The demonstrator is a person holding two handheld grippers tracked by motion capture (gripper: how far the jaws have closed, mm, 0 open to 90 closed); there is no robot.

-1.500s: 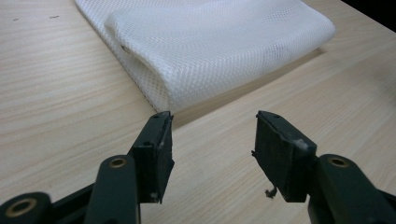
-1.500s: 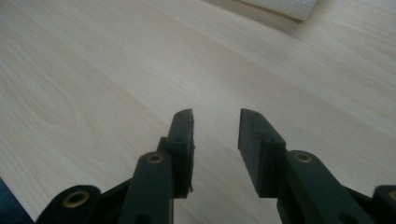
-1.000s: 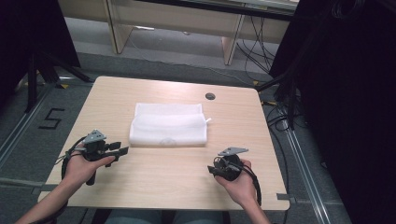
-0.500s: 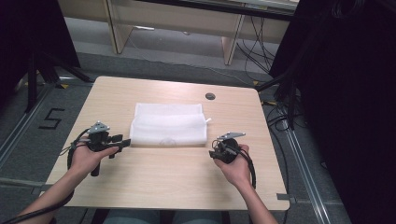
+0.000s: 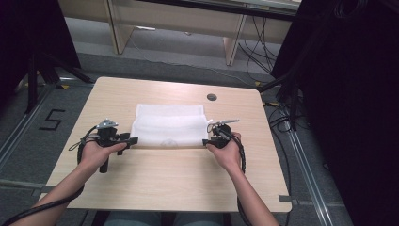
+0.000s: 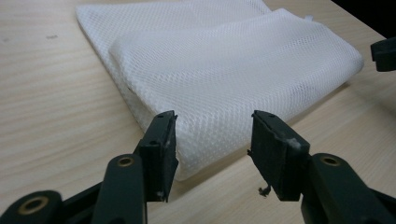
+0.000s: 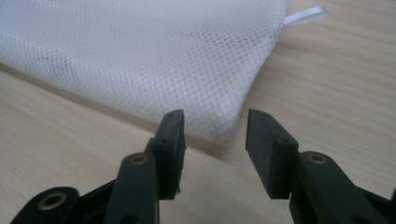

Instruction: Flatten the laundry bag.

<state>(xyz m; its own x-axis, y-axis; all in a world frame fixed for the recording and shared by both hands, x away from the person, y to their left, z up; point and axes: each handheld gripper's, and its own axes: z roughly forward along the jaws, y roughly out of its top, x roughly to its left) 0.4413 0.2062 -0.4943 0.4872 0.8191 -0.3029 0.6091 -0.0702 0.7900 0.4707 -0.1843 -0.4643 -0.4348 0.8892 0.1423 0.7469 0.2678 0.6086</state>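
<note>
A folded white mesh cloth [image 5: 169,126] lies flat in the middle of the wooden table [image 5: 141,183]. My left gripper [image 5: 133,140] is at the cloth's near left corner, with that corner [image 6: 205,130] lying between its jaws. The jaws have just been opening and the pads are clear of the mesh. My right gripper [image 5: 206,141] is at the near right corner [image 7: 210,126], which sits just ahead of and between its jaws. These have also just been opening, with nothing pressed. The left gripper [image 6: 212,122] and the right gripper [image 7: 214,119] both stand wide.
A small white loop tag [image 7: 306,15] sticks out of the cloth's right edge. A round cable hole [image 5: 211,97] is in the tabletop behind the cloth. The right gripper's jaw tip [image 6: 385,53] shows beyond the cloth in the left gripper view. Cables and desk legs stand behind the table.
Both hands have moved forward and inward to the cloth's near corners, the right hand farther. Both grippers' jaws stand wider than before.
</note>
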